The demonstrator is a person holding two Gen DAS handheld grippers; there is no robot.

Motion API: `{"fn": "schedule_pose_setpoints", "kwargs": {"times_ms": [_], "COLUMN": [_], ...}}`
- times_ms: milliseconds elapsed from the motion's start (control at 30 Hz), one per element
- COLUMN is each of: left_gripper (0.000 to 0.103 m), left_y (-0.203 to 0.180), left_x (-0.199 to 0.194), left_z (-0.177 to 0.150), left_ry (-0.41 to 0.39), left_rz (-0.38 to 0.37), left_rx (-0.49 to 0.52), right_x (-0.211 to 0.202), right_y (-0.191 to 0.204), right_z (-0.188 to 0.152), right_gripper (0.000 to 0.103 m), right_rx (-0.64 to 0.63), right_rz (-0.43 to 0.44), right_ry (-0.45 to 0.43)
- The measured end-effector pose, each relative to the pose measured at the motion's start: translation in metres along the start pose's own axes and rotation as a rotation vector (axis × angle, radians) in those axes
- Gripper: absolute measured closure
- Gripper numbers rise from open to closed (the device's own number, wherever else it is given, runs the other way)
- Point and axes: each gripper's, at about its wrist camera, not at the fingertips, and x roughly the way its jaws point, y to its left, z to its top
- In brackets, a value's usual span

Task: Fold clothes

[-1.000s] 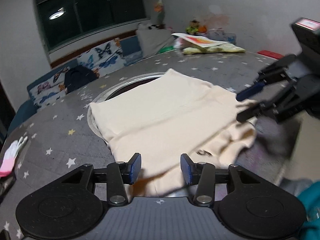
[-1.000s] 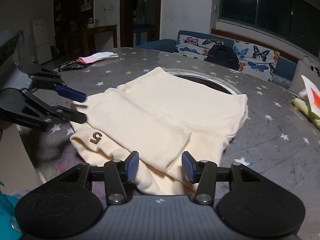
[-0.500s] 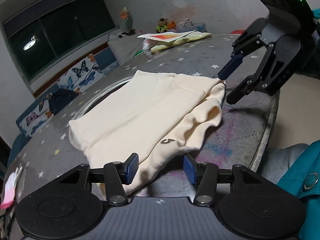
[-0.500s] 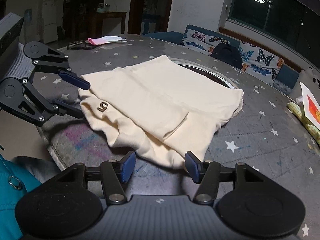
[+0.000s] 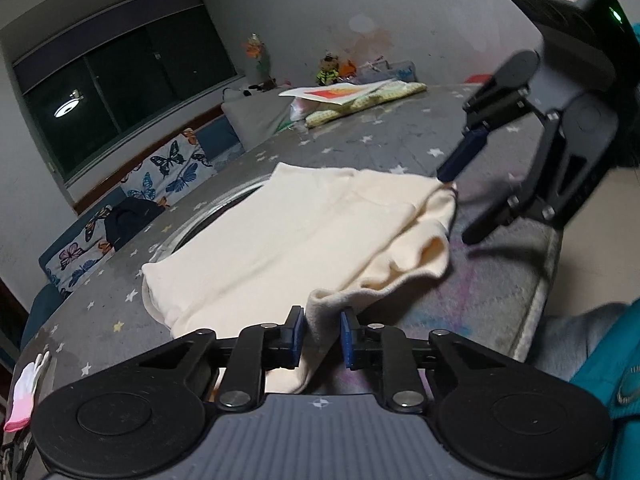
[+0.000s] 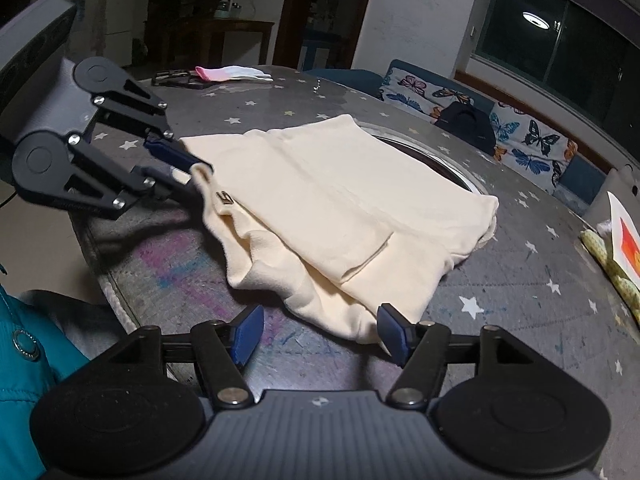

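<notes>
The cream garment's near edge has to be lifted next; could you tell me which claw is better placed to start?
Left. The left claw is closing with a corner of the garment between its pads. The right claw is opening at the other corner, gripping nothing.

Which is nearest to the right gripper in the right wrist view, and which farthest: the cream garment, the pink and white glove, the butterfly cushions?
1. cream garment: its near edge lies at the right gripper, centre.
2. pink and white glove: far table edge, upper left.
3. butterfly cushions: beyond the table, upper right.
</notes>
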Motion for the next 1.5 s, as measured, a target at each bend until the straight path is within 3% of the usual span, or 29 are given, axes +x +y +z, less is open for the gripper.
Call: {"fn": "schedule_pose_setpoints", "kwargs": {"times_ms": [467, 900, 1233, 1367, 1500], "left_gripper": [0.088, 0.088, 0.088, 0.085, 0.08], "left_y": [0.019, 0.03, 0.034, 0.035, 0.034], "left_x": [0.008, 0.017, 0.022, 0.023, 0.018], "left_z": [0.01, 0.014, 0.016, 0.015, 0.015], "left_ry": [0.006, 0.025, 0.036, 0.043, 0.04], "left_rz": [-0.011, -0.031, -0.041, -0.043, -0.043], "left_rx": [-0.108, -0.165, -0.18, -0.185, -0.172], "right_x": [0.007, 0.031, 0.04, 0.044, 0.046], "right_y": [0.006, 0.017, 0.015, 0.012, 0.006], "right_z": [0.002, 0.012, 0.016, 0.018, 0.021], "right_gripper": [0.036, 0.039, 0.053, 0.073, 0.081], "right_rx": [-0.064, -0.205, -0.249, -0.235, -0.185], "right_rz": [-0.004, -0.014, -0.015, 0.003, 0.042], "right_ry": [-0.029, -0.089, -0.087, -0.075, -0.06]}}
